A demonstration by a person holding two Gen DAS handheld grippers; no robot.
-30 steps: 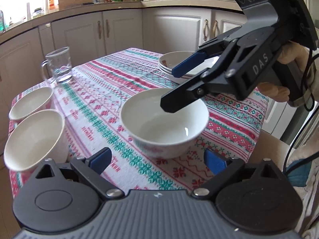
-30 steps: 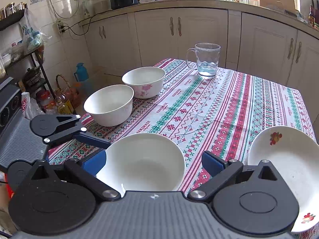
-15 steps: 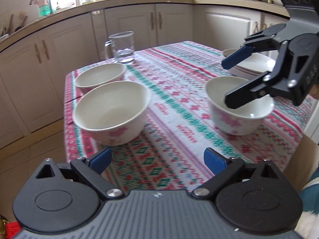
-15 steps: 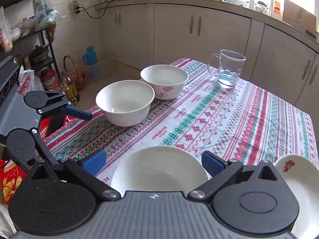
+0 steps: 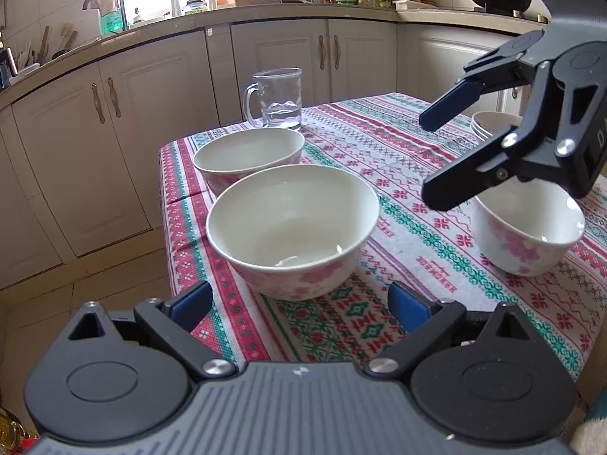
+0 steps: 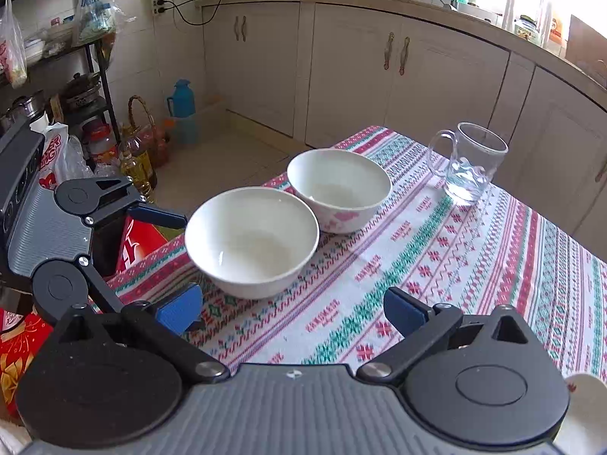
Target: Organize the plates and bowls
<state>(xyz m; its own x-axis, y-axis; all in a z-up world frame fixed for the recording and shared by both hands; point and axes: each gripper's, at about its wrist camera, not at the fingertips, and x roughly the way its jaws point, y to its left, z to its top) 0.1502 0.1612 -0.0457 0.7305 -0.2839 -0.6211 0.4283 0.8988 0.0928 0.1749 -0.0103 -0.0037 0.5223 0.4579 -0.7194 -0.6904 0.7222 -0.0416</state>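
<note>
Three white bowls with pink flowers stand on the patterned tablecloth (image 5: pixel 398 174). The nearest bowl (image 5: pixel 292 227) sits just ahead of my left gripper (image 5: pixel 299 299), which is open and empty. A second bowl (image 5: pixel 248 155) touches it from behind. The third bowl (image 5: pixel 527 235) stands apart at the right, and my right gripper (image 5: pixel 428 159) hovers open over its left rim. In the right wrist view, my right gripper (image 6: pixel 290 311) is open above the cloth, facing the near bowl (image 6: pixel 250 242) and far bowl (image 6: pixel 337 189). The left gripper (image 6: pixel 178 261) is beside the near bowl.
A glass mug (image 5: pixel 277 98) with a little water stands behind the bowls near the table's far edge. Stacked plates (image 5: pixel 489 121) lie at the far right. A plate's rim (image 6: pixel 584 409) shows at bottom right. Bottles and a rack (image 6: pixel 87 113) crowd the floor left of the table.
My left gripper has swung left, from facing the third bowl to facing the pair at the corner. The right gripper has lifted out of the third bowl, which has left its view.
</note>
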